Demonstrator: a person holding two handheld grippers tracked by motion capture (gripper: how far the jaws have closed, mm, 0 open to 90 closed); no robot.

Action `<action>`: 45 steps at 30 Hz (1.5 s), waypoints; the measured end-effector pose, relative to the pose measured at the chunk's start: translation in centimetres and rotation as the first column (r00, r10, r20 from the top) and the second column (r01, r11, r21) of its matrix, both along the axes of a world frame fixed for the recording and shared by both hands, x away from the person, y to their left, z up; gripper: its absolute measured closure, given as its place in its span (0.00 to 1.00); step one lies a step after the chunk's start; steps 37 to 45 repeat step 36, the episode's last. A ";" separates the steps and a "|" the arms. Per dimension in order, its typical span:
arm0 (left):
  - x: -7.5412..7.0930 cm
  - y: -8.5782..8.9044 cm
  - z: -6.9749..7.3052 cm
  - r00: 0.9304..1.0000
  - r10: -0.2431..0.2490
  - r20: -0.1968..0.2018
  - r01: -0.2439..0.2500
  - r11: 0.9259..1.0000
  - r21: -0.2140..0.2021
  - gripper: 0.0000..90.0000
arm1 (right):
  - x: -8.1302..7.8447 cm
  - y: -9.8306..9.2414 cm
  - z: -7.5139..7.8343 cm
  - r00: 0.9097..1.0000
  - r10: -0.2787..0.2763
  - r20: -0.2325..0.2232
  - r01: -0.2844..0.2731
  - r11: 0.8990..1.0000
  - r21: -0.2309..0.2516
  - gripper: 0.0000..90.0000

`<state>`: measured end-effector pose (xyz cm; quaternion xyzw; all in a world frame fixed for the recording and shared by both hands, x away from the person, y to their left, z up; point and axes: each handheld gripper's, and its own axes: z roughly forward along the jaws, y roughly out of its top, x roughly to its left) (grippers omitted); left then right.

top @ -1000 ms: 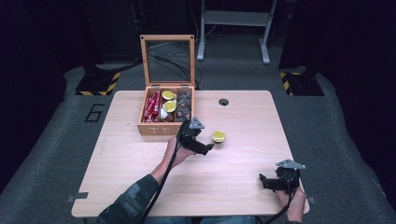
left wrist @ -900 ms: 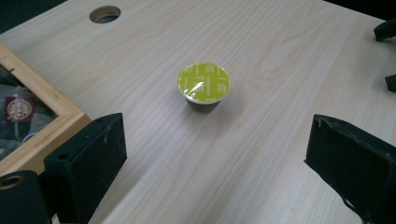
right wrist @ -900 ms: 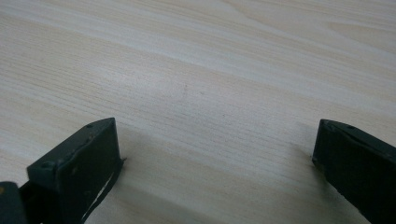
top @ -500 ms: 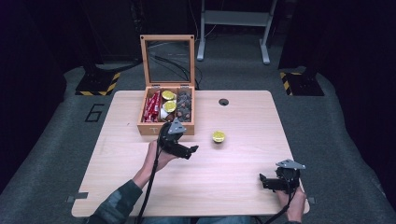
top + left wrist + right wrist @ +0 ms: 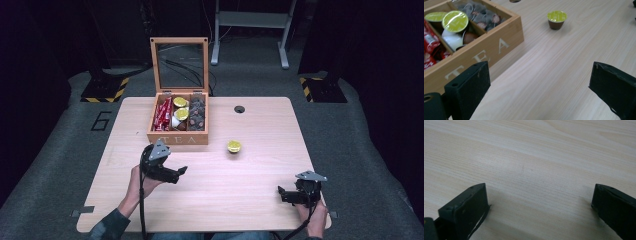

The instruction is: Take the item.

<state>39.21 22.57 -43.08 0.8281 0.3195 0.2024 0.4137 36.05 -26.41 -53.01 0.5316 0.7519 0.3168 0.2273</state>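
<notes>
Both grippers are matte black, the left gripper (image 5: 181, 171) and right gripper (image 5: 280, 192) each topped by a grey three-cornered plate and trailing a black cable. Blocky jaws show small screw holes (edges slightly scuffed). A dark sleeve (image 5: 106, 227) covers the left forearm.

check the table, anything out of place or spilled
One thing: a single green-lidded capsule stands upright on the bare table, apart from the open tea box where similar capsules sit in the middle compartment. Nothing looks spilled or damaged. Both grippers, left and right, are open and empty.
</notes>
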 end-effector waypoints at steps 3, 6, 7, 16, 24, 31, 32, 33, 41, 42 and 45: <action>-0.9 1.8 -1.1 0.999 0.035 -0.004 -0.034 0.999 0.014 0.03 | 0.0 0.0 0.0 1.000 0.000 0.000 0.000 1.000 0.000 0.00; -1.3 2.7 -1.8 0.999 0.053 -0.011 -0.053 0.998 0.016 0.03 | 0.0 0.0 0.0 1.000 0.000 0.000 0.000 1.000 0.000 0.00; -1.6 3.6 -2.4 0.997 0.071 -0.017 -0.071 0.997 0.026 0.03 | 0.0 0.0 0.0 1.000 0.001 0.001 -0.001 1.000 0.000 0.00; -2.9 7.3 -5.7 0.982 0.173 -0.072 -0.171 0.985 0.025 0.02 | 0.0 0.0 0.0 1.000 0.001 0.001 -0.001 1.000 0.000 0.00; -3.7 10.0 -8.3 0.957 0.257 -0.137 -0.258 0.966 0.009 0.01 | 0.0 0.0 0.0 1.000 0.001 0.001 -0.001 1.000 0.000 0.00; -4.1 11.1 -9.2 0.944 0.297 -0.144 -0.297 0.955 0.023 0.00 | 0.0 0.0 0.0 1.000 -0.003 0.001 0.003 1.000 0.004 0.00; -4.1 11.1 -9.2 0.944 0.297 -0.144 -0.297 0.955 0.023 0.00 | 0.0 0.0 0.0 1.000 -0.003 0.001 0.003 1.000 0.004 0.00; -4.1 11.2 -9.4 0.944 0.299 -0.142 -0.298 0.954 0.028 0.00 | 0.0 0.0 0.0 1.000 -0.002 0.000 0.002 1.000 0.003 0.00; -4.1 11.3 -9.7 0.941 0.307 -0.141 -0.304 0.952 0.040 0.00 | 0.0 0.1 0.0 1.000 -0.010 0.000 0.010 1.000 0.012 0.00; -4.1 11.3 -9.7 0.941 0.307 -0.141 -0.304 0.952 0.040 0.00 | 0.0 0.1 0.0 1.000 -0.010 0.000 0.010 1.000 0.012 0.00; -4.1 11.3 -9.7 0.941 0.307 -0.141 -0.304 0.952 0.040 0.00 | 0.0 0.1 0.0 1.000 -0.010 0.000 0.010 1.000 0.012 0.00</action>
